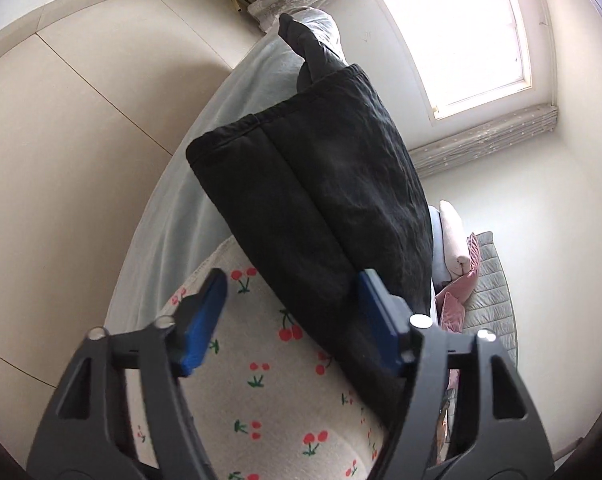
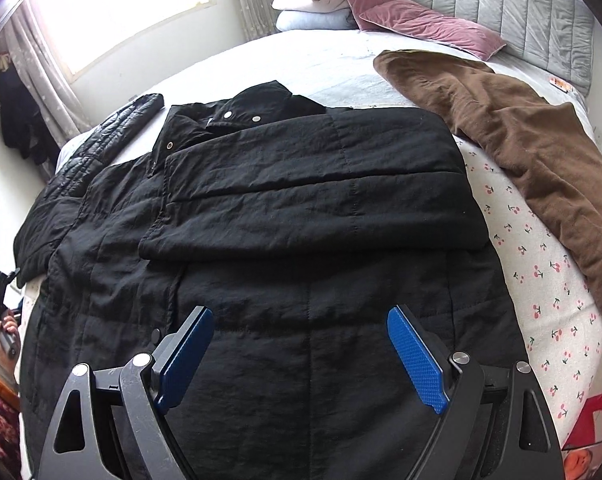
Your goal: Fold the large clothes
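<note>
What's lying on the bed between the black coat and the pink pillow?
In the right wrist view, a brown garment lies between the black coat and the pink pillow, with bare pale sheet beside it.

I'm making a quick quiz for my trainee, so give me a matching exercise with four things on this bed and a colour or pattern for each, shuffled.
Things:
1. padded coat
2. garment near the headboard
3. velvet pillow
4. bed cover

Descriptions:
A. white with cherry print
B. brown
C. black
D. dusty pink

Pairs: 1-C, 2-B, 3-D, 4-A
</note>
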`<act>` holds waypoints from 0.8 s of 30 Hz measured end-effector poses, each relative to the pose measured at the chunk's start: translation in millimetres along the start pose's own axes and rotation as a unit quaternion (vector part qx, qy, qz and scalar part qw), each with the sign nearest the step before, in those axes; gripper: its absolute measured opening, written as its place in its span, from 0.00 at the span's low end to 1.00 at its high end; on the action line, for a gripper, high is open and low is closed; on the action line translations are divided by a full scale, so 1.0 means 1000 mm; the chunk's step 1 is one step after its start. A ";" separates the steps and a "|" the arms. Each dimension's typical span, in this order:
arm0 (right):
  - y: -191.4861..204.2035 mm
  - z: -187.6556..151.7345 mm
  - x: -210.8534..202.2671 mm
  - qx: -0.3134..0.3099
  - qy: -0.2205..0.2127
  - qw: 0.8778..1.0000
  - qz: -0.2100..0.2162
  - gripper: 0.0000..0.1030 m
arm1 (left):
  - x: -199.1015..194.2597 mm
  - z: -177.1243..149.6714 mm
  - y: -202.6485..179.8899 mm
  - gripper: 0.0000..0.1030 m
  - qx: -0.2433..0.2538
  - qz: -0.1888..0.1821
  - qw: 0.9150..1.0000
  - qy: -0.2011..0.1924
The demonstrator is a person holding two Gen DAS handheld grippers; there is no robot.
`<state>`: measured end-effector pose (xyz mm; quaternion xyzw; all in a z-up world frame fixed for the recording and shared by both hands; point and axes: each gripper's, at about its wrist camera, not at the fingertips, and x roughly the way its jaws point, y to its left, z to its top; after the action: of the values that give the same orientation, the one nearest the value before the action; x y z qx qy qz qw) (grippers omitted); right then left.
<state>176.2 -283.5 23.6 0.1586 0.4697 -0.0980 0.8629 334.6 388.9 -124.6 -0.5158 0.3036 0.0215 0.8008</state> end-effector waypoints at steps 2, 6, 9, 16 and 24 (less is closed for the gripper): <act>0.002 0.000 0.001 -0.002 0.002 1.000 0.000 0.87 | 0.001 0.009 -0.004 0.10 0.008 0.023 1.000 -0.014; -0.001 0.000 0.002 0.000 0.001 1.000 -0.003 0.87 | -0.022 0.015 -0.043 0.06 0.054 0.030 0.996 -0.066; -0.004 0.000 0.001 0.006 0.000 1.000 0.002 0.87 | -0.047 0.012 -0.092 0.05 0.120 0.012 0.988 -0.101; -0.007 0.001 -0.007 0.015 -0.007 1.000 0.023 0.87 | -0.091 -0.028 -0.220 0.05 0.284 -0.053 0.948 -0.134; -0.004 0.002 -0.014 0.014 -0.013 0.999 0.039 0.87 | -0.090 -0.123 -0.323 0.05 0.402 -0.138 0.902 -0.079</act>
<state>169.1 -287.7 35.7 0.1879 0.4504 -0.0733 0.8698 316.2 159.9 149.2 -0.1833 0.1478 -0.1722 0.9565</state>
